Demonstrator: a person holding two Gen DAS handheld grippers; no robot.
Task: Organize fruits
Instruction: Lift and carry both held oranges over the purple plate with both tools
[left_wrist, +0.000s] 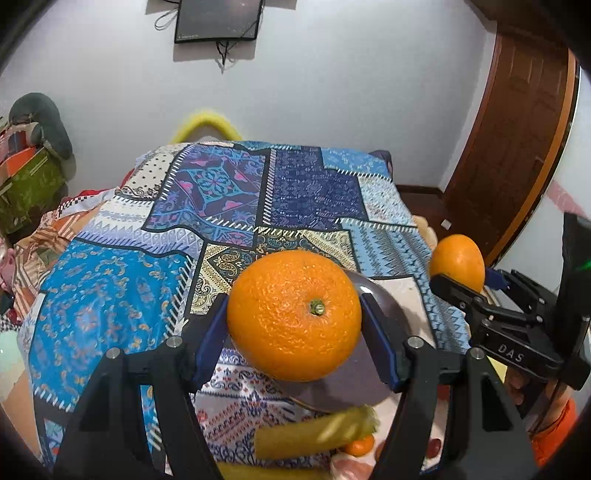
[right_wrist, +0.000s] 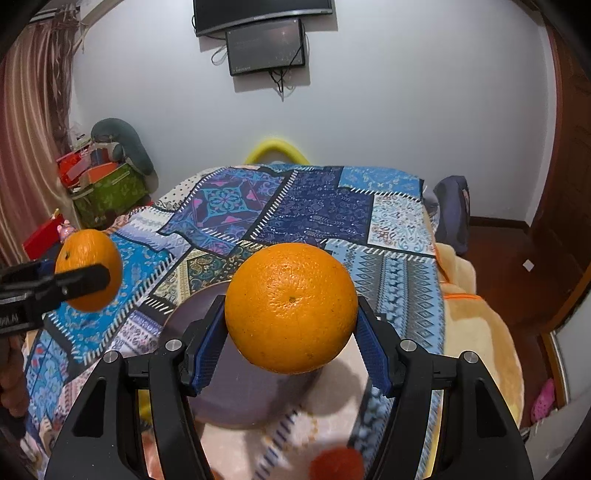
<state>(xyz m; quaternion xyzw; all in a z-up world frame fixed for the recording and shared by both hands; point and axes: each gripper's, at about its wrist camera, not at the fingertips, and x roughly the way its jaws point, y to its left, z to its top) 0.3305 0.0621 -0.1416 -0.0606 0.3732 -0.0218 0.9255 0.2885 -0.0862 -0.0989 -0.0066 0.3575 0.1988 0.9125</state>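
Observation:
My left gripper (left_wrist: 294, 325) is shut on a large orange (left_wrist: 294, 315), stem end toward the camera, held above a dark purple plate (left_wrist: 354, 387) on the patchwork cloth. My right gripper (right_wrist: 291, 325) is shut on a second orange (right_wrist: 291, 308), held above the same plate (right_wrist: 240, 395). Each view shows the other gripper with its orange off to the side: the right one in the left wrist view (left_wrist: 458, 264), the left one in the right wrist view (right_wrist: 88, 269).
A patchwork-covered table (left_wrist: 229, 206) stretches ahead to a white wall. A yellow padded handle (left_wrist: 317, 432) and small orange and red fruits (left_wrist: 358, 445) lie below the plate. A small orange fruit (right_wrist: 336, 463) shows near the bottom. A wooden door (left_wrist: 517, 147) is right, boxes (right_wrist: 107, 188) left.

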